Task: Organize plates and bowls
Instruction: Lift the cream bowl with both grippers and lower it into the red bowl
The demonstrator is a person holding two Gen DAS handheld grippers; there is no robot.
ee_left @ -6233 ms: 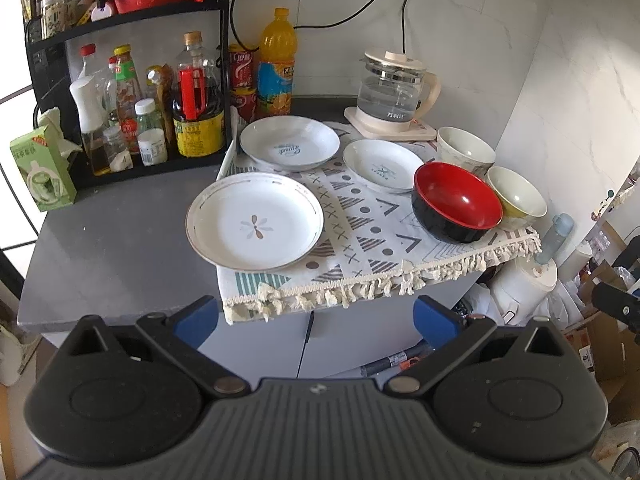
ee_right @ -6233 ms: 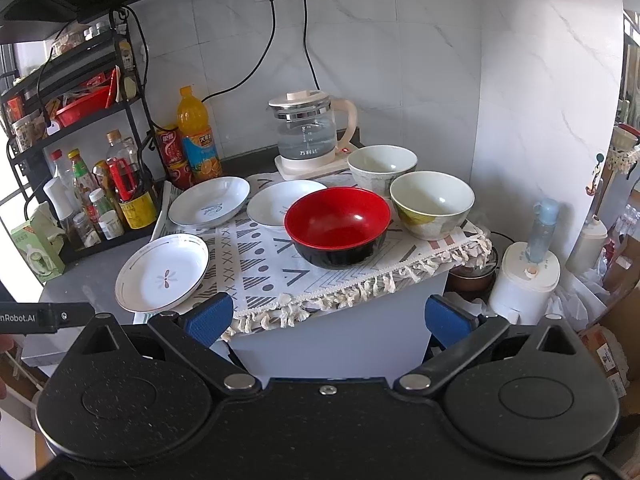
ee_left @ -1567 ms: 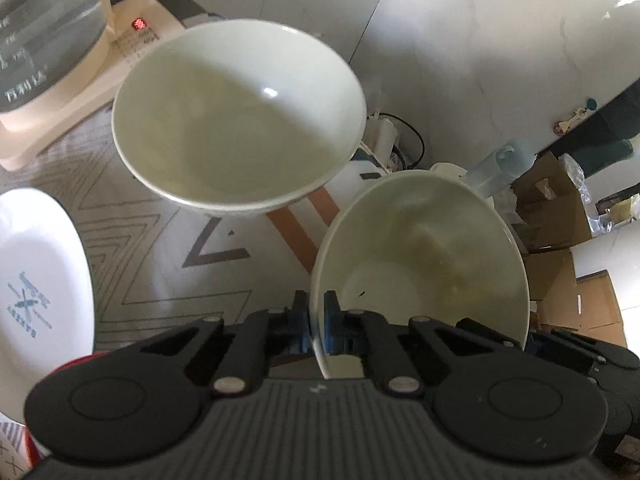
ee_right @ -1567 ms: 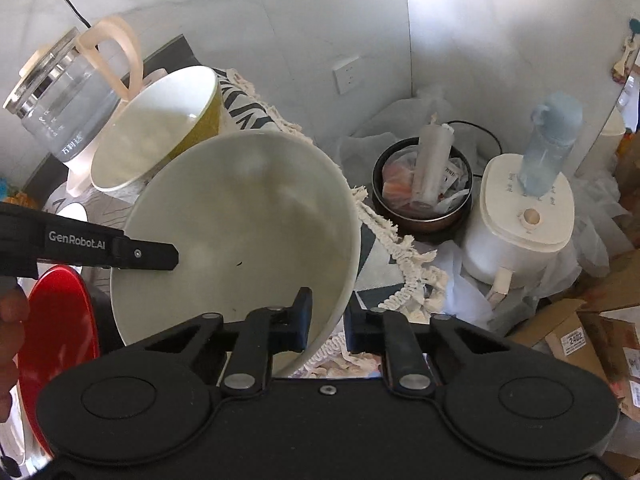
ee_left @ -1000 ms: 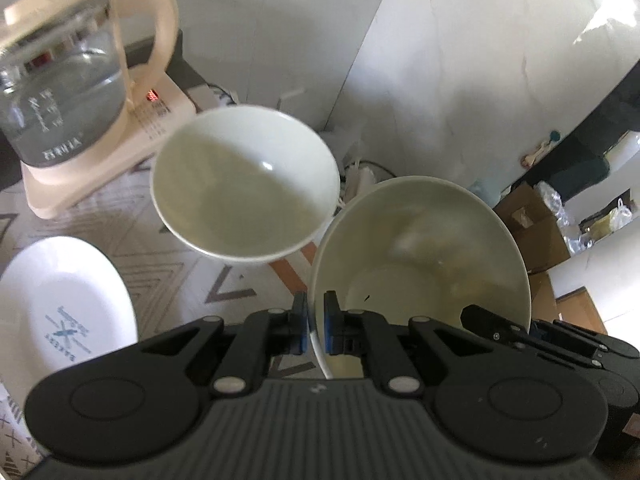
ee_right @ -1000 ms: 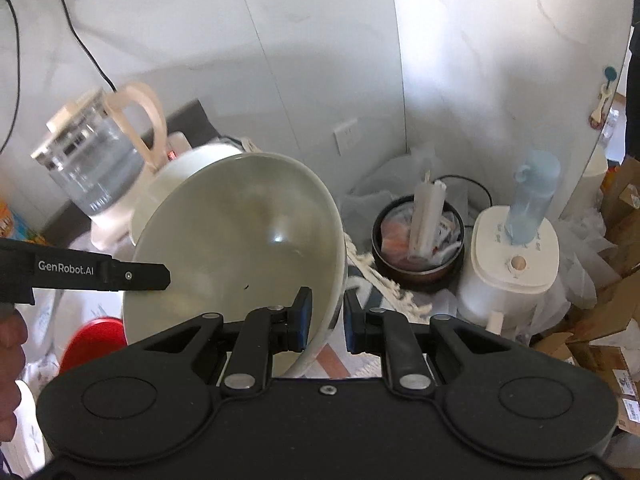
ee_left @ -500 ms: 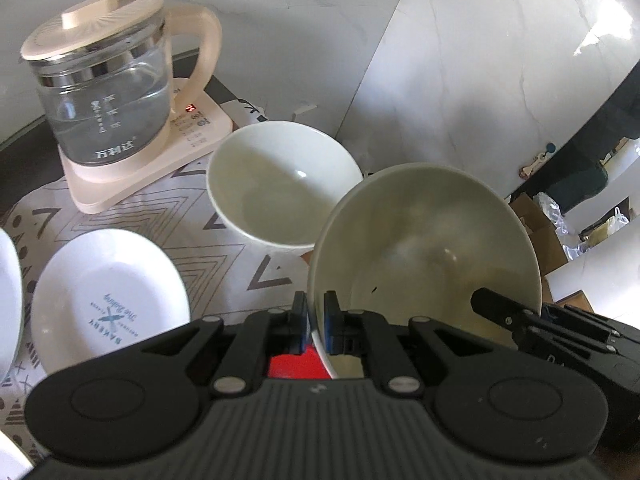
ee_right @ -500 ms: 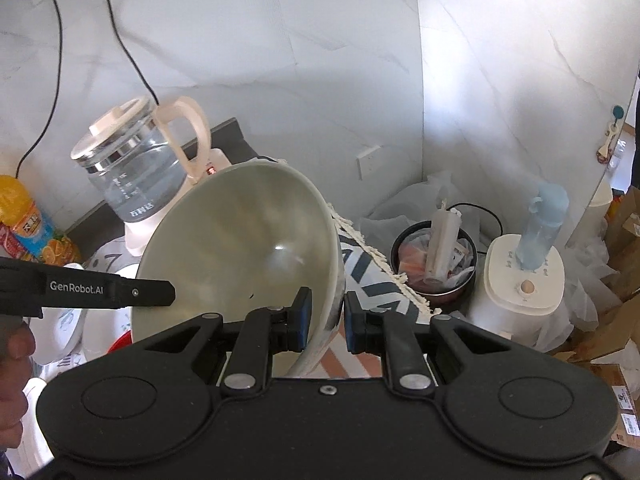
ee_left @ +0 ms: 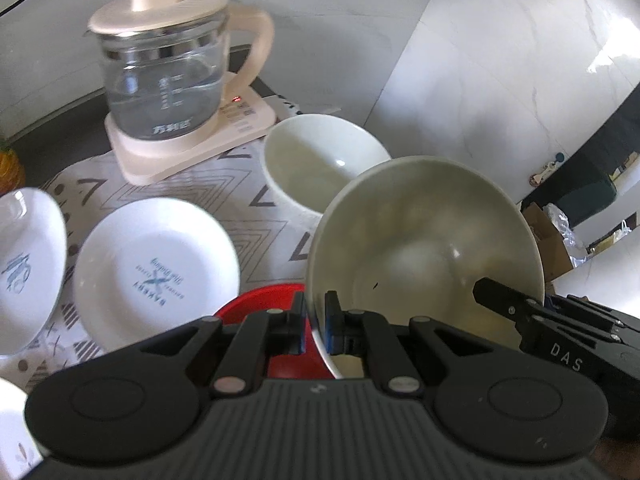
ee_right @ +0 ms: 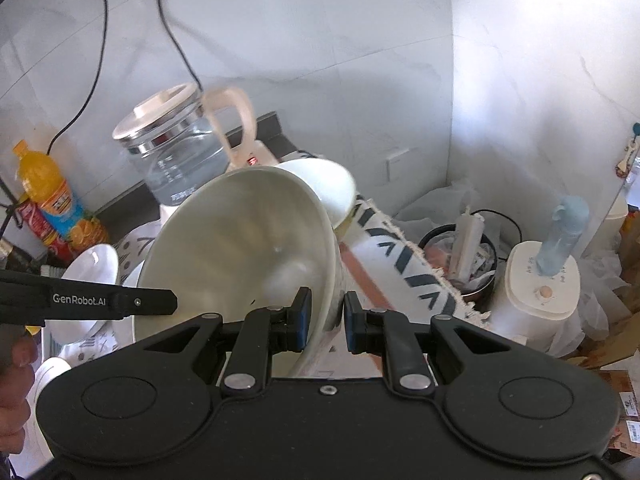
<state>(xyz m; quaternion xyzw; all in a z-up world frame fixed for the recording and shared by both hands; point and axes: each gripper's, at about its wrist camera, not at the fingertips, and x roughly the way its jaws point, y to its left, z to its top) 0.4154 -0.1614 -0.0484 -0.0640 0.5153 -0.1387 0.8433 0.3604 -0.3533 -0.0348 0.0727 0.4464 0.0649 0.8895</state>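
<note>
Both grippers hold one cream bowl in the air. My left gripper is shut on its left rim. My right gripper is shut on its right rim; the bowl shows there too. The bowl hangs above the red bowl, whose rim peeks out below it. A second white bowl sits on the patterned cloth behind. A white plate with blue print lies to the left, with another plate at the far left edge.
A glass kettle on its cream base stands at the back by the wall. An orange drink bottle stands at the back left. Off the counter's right edge are a white appliance and a bin on the floor.
Both grippers have lifted the cream bowl off the cloth and carried it left and back, so it now hangs over the red bowl. The grip on both rims has held.
</note>
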